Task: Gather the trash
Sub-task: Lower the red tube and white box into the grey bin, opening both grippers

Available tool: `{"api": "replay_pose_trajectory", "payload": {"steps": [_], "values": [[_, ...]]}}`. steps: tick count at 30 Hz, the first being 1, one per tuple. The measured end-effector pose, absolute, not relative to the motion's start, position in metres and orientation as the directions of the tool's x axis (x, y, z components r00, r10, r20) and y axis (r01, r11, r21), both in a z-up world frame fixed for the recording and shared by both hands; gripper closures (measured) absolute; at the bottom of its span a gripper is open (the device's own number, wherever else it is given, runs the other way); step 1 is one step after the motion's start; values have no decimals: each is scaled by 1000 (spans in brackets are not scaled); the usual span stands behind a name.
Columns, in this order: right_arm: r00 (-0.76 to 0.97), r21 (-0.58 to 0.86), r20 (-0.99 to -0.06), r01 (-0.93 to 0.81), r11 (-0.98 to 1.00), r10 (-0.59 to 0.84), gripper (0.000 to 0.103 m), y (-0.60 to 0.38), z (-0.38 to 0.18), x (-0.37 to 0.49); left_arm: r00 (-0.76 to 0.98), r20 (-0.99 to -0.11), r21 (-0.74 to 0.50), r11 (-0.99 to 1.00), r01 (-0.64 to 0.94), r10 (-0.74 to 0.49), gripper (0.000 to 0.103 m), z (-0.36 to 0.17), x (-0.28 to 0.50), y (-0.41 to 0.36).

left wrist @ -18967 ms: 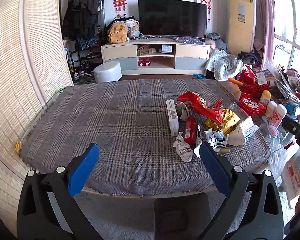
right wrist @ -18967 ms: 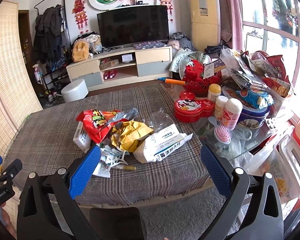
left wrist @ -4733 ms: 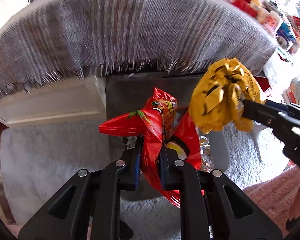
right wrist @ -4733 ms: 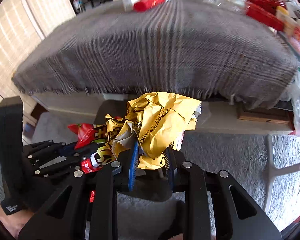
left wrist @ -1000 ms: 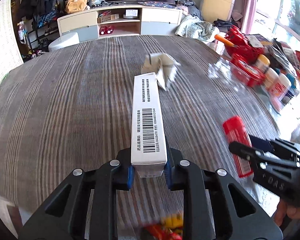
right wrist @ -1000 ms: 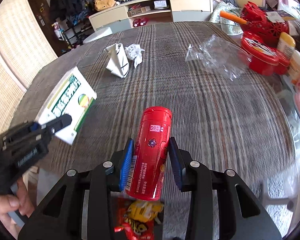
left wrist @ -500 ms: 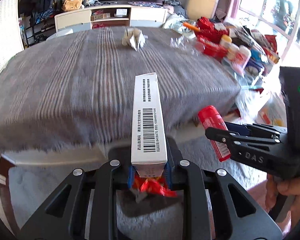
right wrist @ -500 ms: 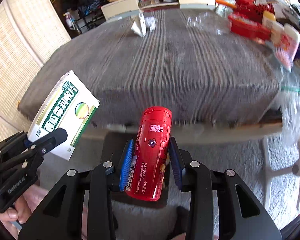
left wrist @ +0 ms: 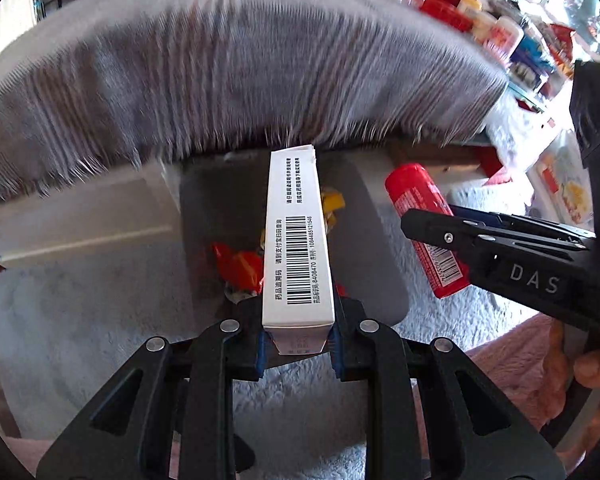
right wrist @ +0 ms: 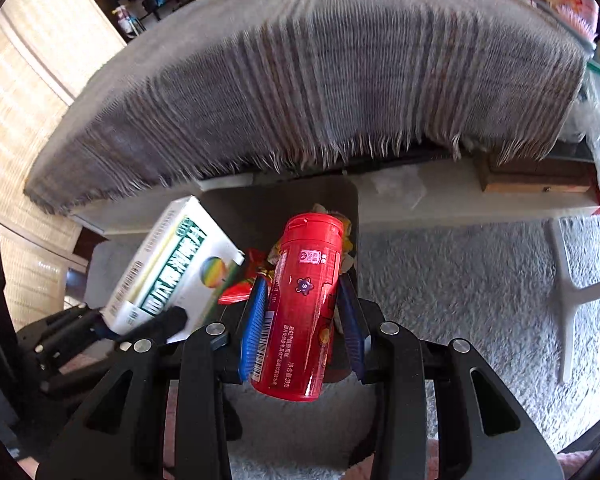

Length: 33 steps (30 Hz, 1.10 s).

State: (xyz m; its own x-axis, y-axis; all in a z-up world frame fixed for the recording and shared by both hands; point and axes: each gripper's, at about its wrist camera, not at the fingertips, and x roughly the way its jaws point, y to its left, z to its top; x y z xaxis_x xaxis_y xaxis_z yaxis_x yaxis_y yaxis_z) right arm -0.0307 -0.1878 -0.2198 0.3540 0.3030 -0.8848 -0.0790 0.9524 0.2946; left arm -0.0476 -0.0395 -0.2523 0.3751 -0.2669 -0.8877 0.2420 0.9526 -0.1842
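My left gripper (left wrist: 298,344) is shut on a white box (left wrist: 298,240) with a barcode, held above a dark grey bin (left wrist: 376,248) on the floor. In the bin lie red and yellow wrappers (left wrist: 238,266). My right gripper (right wrist: 304,328) is shut on a red tube-shaped bottle (right wrist: 304,304) over the same bin (right wrist: 256,208). The left wrist view shows the red bottle (left wrist: 424,220) and the right gripper (left wrist: 436,226) to the right of the box. In the right wrist view the box (right wrist: 172,268) and left gripper (right wrist: 138,324) are at the left.
The table with its fringed grey plaid cloth (left wrist: 236,68) overhangs just beyond the bin. Bottles and red packets (left wrist: 496,32) crowd its far right end. A pale shaggy rug (right wrist: 460,288) covers the floor, with a white plastic leg (right wrist: 568,292) at the right. A person's hand (left wrist: 592,368) holds the right gripper.
Both grippers have dropped from over the tabletop to below its front edge, carrying the box and the red bottle down over the bin.
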Motion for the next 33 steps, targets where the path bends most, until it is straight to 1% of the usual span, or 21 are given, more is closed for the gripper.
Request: {"api": "replay_pose_trajectory", "payload": {"steps": [4,7,13,14,18,19,21,22,23,24,25,26,27,28,29,30,31,32,33], "values": [[343,293,-890,-75,953,301,66,-182,-234,-16,319,-912,-193,955,224,-259,81,-280,-31,-42],[328,308,-891,-70,949,313,66,-177,-244,-3,303,-919,-190,956,223,-253,81,-292,-23,-42],[298,345,-889,-62,937,347,66,-171,-262,9,291,-919,-211,955,208,-266,81,-299,-13,-39],[292,349,-890,-61,935,351,64,-170,-264,10,286,-920,-216,955,203,-269,80,-301,-12,-39],[292,355,-888,-61,933,356,64,-169,-266,13,277,-925,-210,959,191,-258,80,-304,-12,-37],[292,355,-888,-62,933,357,64,-169,-265,13,279,-926,-204,960,192,-253,79,-304,-13,-37],[296,349,-889,-59,935,350,56,-169,-264,13,287,-928,-188,963,195,-239,70,-302,-14,-36],[299,346,-889,-58,936,347,52,-169,-263,13,296,-926,-180,964,195,-233,64,-299,-15,-36],[304,342,-889,-57,938,343,52,-169,-261,12,303,-925,-175,965,196,-229,58,-296,-16,-35],[310,337,-889,-57,940,337,51,-170,-257,12,311,-923,-168,965,199,-225,56,-293,-18,-34],[317,329,-889,-58,943,330,45,-170,-255,11,318,-922,-163,966,202,-222,52,-290,-19,-35],[328,315,-891,-57,947,315,35,-172,-252,10,325,-920,-159,966,205,-220,47,-286,-21,-34],[346,297,-890,-54,953,297,30,-175,-248,7,332,-917,-158,966,207,-221,43,-282,-24,-34],[362,284,-889,-48,958,281,20,-178,-245,5,335,-916,-157,966,208,-221,36,-279,-26,-33],[376,275,-887,-41,961,270,14,-183,-242,3,341,-914,-155,966,208,-220,29,-275,-29,-32],[390,270,-884,-28,962,260,12,-189,-237,0,343,-913,-154,966,209,-220,25,-273,-31,-32],[394,267,-883,-21,963,254,6,-193,-235,-2,343,-913,-156,965,209,-222,19,-270,-34,-31],[397,263,-884,-15,965,247,5,-197,-231,-3,338,-913,-163,964,210,-228,15,-267,-36,-29],[401,261,-883,-10,965,242,4,-201,-227,-5,333,-914,-169,963,211,-233,14,-264,-38,-29]]}}
